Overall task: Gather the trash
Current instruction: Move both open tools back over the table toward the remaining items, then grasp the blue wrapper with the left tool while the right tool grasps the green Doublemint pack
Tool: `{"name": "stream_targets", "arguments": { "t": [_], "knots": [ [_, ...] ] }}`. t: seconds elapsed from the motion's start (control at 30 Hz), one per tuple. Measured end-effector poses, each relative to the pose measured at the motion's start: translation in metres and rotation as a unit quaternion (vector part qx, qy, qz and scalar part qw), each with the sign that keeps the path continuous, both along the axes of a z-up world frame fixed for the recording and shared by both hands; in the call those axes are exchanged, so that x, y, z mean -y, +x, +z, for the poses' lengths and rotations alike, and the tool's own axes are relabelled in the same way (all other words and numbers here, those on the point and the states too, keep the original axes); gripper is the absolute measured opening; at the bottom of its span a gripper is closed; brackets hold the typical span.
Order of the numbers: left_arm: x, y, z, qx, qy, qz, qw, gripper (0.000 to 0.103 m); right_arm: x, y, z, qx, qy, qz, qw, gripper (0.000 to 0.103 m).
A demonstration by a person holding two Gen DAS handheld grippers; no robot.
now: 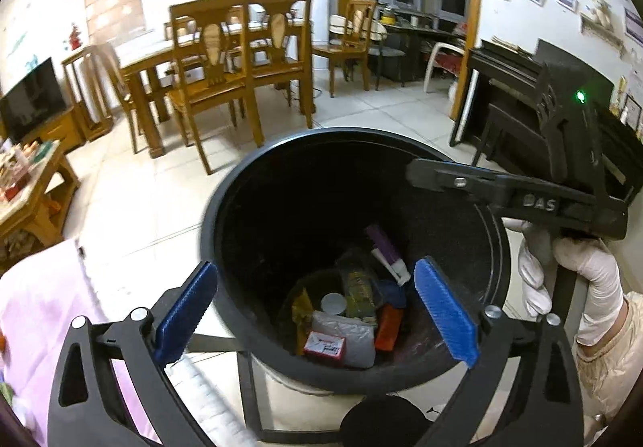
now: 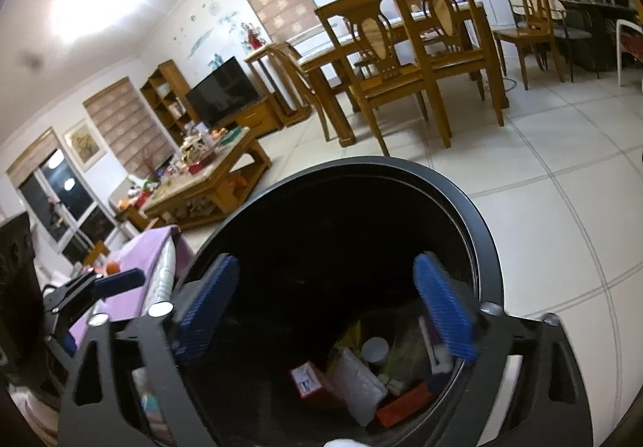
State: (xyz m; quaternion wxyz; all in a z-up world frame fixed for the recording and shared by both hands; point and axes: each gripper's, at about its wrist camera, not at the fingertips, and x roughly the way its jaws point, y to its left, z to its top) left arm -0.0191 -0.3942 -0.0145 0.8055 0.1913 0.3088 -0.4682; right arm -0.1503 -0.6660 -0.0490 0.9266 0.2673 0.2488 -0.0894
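The black trash bin [image 1: 353,258] stands on the tiled floor [image 1: 160,197], its bottom holding a heap of trash [image 1: 349,310]: a red box, a white packet, a purple tube, other pieces too dark to identify. The left gripper [image 1: 317,310] hovers over it, fingers spread, empty. The right gripper [image 2: 325,310], likewise spread and empty, cuts off the bin's near rim. Only the left view shows the gloved right hand [image 1: 562,278].
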Motion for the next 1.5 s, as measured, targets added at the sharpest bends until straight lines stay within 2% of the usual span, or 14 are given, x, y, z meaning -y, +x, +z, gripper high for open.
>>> {"name": "stream_targets", "arguments": {
  "t": [0.1, 0.2, 0.37, 0.5, 0.57, 0.8, 0.9, 1.0, 1.1, 1.17, 1.27, 1.4, 1.5],
  "knots": [
    [-0.014, 0.007, 0.003, -0.007, -0.007, 0.018, 0.9998, 0.098, -0.005, -0.003, 0.003, 0.005, -0.008, -0.020, 1.000, 0.098],
    [-0.023, 0.009, 0.007, -0.012, -0.016, 0.024, 0.9995, 0.098, -0.013, -0.004, 0.009, 0.022, -0.020, -0.017, 0.999, 0.098],
    [-0.031, 0.001, 0.015, -0.002, -0.028, 0.009, 0.9996, 0.098, -0.039, -0.006, 0.022, 0.030, -0.106, -0.020, 0.994, 0.098],
    [-0.047, -0.004, 0.021, 0.016, -0.038, 0.010, 0.9991, 0.098, -0.048, -0.007, 0.032, 0.056, -0.086, -0.012, 0.995, 0.098],
    [-0.062, -0.001, 0.024, 0.023, -0.044, 0.027, 0.9984, 0.098, -0.053, -0.003, 0.036, 0.055, -0.079, -0.006, 0.995, 0.098],
    [-0.151, 0.031, 0.027, 0.026, -0.046, 0.118, 0.9917, 0.098, -0.108, 0.041, 0.041, 0.007, -0.058, 0.092, 0.994, 0.098],
    [-0.203, 0.056, 0.022, 0.013, -0.041, 0.172, 0.9842, 0.098, -0.147, 0.062, 0.040, 0.000, -0.071, 0.141, 0.987, 0.098],
    [-0.249, 0.079, 0.019, 0.002, -0.033, 0.223, 0.9742, 0.098, -0.189, 0.087, 0.037, -0.034, -0.084, 0.180, 0.979, 0.098],
    [-0.292, 0.103, 0.014, -0.003, -0.016, 0.284, 0.9586, 0.098, -0.233, 0.110, 0.031, -0.056, -0.076, 0.238, 0.967, 0.098],
    [-0.316, 0.120, 0.008, -0.006, 0.002, 0.323, 0.9464, 0.098, -0.260, 0.121, 0.030, -0.067, -0.088, 0.262, 0.959, 0.098],
    [-0.340, 0.140, -0.001, -0.023, 0.014, 0.352, 0.9356, 0.097, -0.301, 0.135, 0.030, -0.076, -0.112, 0.297, 0.945, 0.098],
    [-0.356, 0.156, -0.009, -0.035, 0.021, 0.359, 0.9324, 0.097, -0.345, 0.150, 0.035, -0.082, -0.135, 0.333, 0.930, 0.098],
    [-0.355, 0.167, -0.011, -0.034, 0.031, 0.365, 0.9299, 0.097, -0.366, 0.162, 0.035, -0.085, -0.147, 0.347, 0.922, 0.098]
  ]
}}
